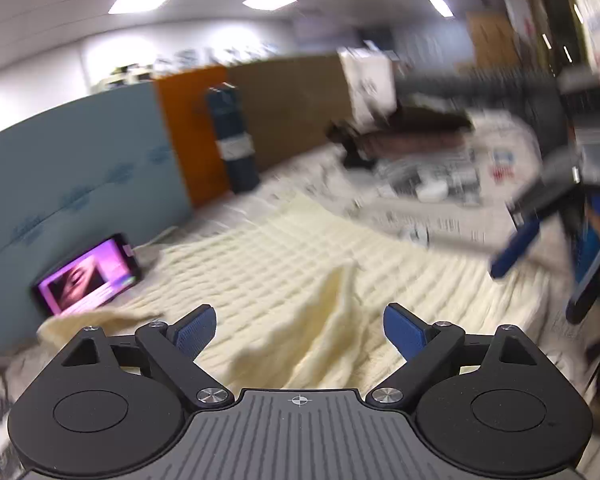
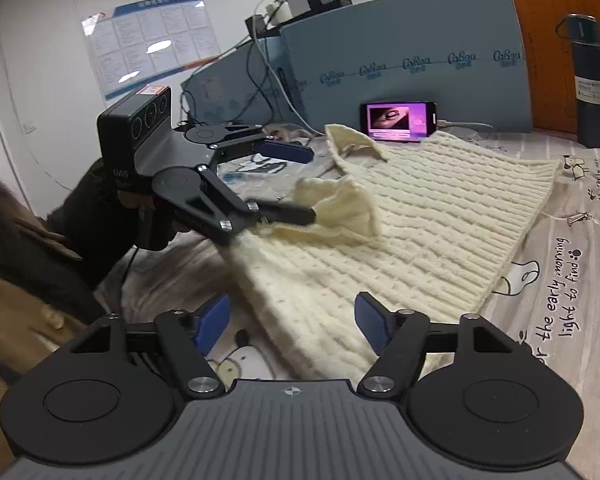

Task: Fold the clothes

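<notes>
A cream cable-knit sweater point(image 2: 412, 216) lies spread on the printed bedsheet point(image 2: 580, 280). It also shows in the left wrist view point(image 1: 300, 264), which is blurred. My left gripper point(image 1: 298, 330) is open above a raised fold of the sweater point(image 1: 332, 300). In the right wrist view the left gripper point(image 2: 300, 184) sits at the sweater's left side, jaws apart, one finger touching a bunched sleeve end point(image 2: 340, 204). My right gripper point(image 2: 292, 324) is open and empty over the sweater's near edge. The right gripper shows blurred at the right edge of the left wrist view point(image 1: 540, 264).
A phone point(image 2: 400, 120) with a lit pink screen leans against a blue foam board point(image 2: 400, 40). A dark bottle point(image 2: 588, 80) stands by an orange board point(image 2: 548, 52). Cables point(image 2: 268, 80) hang at the back left. Dark clothes point(image 1: 404, 132) lie farther along the bed.
</notes>
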`<control>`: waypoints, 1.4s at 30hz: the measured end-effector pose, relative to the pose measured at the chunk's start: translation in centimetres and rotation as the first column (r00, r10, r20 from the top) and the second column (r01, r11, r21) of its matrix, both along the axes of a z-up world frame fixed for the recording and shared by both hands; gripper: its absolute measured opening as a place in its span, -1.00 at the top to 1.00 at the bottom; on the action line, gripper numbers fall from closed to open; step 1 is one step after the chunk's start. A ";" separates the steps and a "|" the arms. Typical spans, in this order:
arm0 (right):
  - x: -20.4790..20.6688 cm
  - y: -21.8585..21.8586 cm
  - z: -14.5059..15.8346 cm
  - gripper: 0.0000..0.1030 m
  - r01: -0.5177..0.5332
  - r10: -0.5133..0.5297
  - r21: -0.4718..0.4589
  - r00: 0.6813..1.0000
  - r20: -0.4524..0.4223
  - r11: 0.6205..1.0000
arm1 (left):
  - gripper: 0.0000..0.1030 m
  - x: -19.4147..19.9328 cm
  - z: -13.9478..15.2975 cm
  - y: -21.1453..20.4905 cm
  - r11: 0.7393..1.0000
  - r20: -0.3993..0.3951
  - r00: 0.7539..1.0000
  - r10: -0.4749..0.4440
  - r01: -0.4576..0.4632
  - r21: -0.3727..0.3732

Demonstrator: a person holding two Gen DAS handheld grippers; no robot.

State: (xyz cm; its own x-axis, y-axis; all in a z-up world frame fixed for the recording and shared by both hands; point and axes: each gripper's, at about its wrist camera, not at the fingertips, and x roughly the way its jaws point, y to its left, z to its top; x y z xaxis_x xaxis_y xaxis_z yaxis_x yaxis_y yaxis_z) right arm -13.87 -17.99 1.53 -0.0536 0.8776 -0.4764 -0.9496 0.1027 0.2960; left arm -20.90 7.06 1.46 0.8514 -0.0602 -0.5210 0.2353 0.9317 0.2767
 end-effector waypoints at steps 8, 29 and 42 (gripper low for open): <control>-0.1 1.2 -1.9 -0.43 -0.004 0.005 -0.045 1.000 0.015 0.999 | 0.59 -2.4 -0.6 2.4 0.991 0.051 0.995 0.083 -0.078 -0.105; -2.2 2.6 -1.7 -0.46 -0.076 0.078 -0.048 0.996 0.042 0.996 | -0.26 -14.8 -0.4 10.2 0.775 0.072 0.777 0.626 -0.610 -0.166; -3.4 1.8 -1.5 -0.45 -0.027 0.035 -0.055 0.987 0.155 0.998 | -0.68 -12.0 0.2 8.5 0.761 0.023 0.774 0.633 -0.616 -0.205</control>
